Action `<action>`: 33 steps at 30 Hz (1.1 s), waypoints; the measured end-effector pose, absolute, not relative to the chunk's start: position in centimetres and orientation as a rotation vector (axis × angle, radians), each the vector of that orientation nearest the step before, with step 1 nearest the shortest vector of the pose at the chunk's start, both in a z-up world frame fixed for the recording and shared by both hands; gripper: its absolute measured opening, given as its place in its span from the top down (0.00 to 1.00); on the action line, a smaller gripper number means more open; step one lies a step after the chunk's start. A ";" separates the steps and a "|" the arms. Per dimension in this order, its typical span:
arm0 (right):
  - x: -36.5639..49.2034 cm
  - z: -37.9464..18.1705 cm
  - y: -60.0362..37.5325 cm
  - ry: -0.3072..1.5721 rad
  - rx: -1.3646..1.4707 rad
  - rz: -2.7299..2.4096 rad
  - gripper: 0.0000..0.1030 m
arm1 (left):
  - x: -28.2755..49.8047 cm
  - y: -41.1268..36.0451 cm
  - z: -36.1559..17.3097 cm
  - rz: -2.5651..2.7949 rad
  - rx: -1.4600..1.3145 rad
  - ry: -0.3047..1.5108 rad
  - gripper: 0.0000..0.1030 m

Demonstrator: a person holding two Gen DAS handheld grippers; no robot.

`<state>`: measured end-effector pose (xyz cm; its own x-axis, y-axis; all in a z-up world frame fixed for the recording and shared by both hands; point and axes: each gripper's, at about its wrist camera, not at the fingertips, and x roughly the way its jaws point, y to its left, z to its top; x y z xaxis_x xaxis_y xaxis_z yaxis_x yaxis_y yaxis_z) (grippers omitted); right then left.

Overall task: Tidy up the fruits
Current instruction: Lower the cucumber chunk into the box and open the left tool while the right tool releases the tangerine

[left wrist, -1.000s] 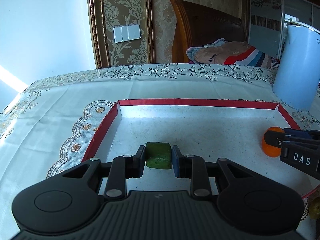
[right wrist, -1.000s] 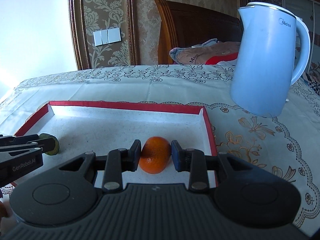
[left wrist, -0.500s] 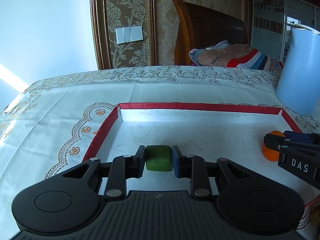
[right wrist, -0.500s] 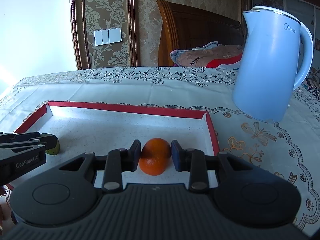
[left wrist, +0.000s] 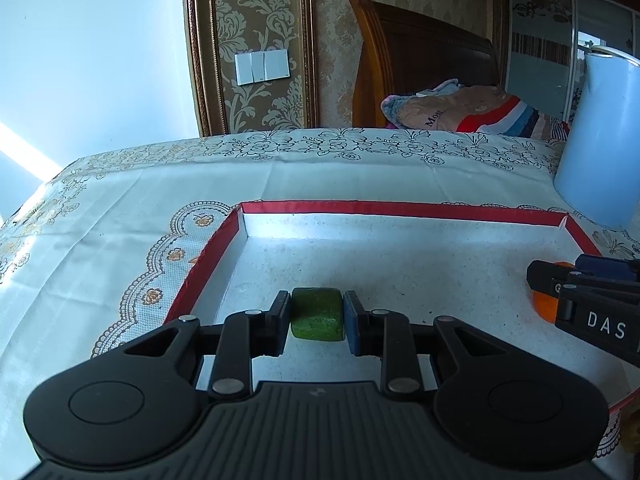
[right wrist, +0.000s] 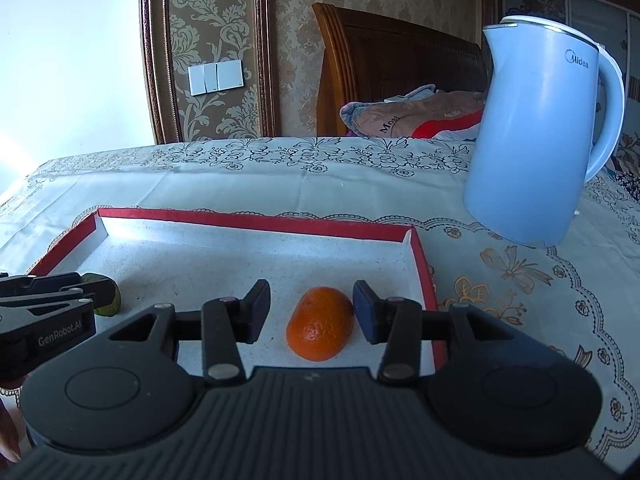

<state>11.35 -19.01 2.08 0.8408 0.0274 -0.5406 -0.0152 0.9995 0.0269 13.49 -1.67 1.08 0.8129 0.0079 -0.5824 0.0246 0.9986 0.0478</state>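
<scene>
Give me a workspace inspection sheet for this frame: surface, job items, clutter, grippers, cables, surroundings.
Surface: table under an embroidered white tablecloth; red-rimmed tray on it.
Job's things: orange resting on the tray floor near its right wall; green fruit at the tray's left part.
Clutter: pale blue kettle on the cloth, right of the tray and behind it.
Grippers: left gripper shut on the green fruit; right gripper jaws opening, orange between them, clear gap on the left side.
Cables: nothing seen.
Surroundings: wooden headboard, folded bedding, wall switches, patterned wallpaper.
</scene>
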 end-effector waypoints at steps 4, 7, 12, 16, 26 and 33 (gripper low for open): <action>11.4 2.1 -19.0 0.572 0.025 0.020 0.52 | 13.4 -1.7 1.1 -0.005 0.049 0.623 0.74; 11.3 2.1 -19.0 0.569 0.025 0.019 0.46 | 13.4 -1.5 1.1 -0.006 0.036 0.627 0.74; 11.1 2.1 -18.8 0.563 0.020 0.017 0.36 | 13.4 -1.5 1.1 -0.007 0.035 0.628 0.74; 11.0 2.2 -18.6 0.553 0.013 0.011 0.30 | 13.5 -1.4 1.1 -0.010 0.035 0.629 0.74; 10.0 2.6 -18.6 0.534 0.023 0.020 0.21 | 12.7 -0.4 1.3 -0.014 -0.016 0.633 0.74; 8.3 3.2 -19.1 0.514 0.049 0.029 0.16 | 10.5 0.1 2.2 -0.024 -0.045 0.590 0.74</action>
<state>8.27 -19.14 3.21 0.8703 0.0401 -0.4909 -0.0153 0.9984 0.0544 10.46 0.14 2.24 0.8307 -0.0357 -0.5556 0.0096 0.9987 -0.0498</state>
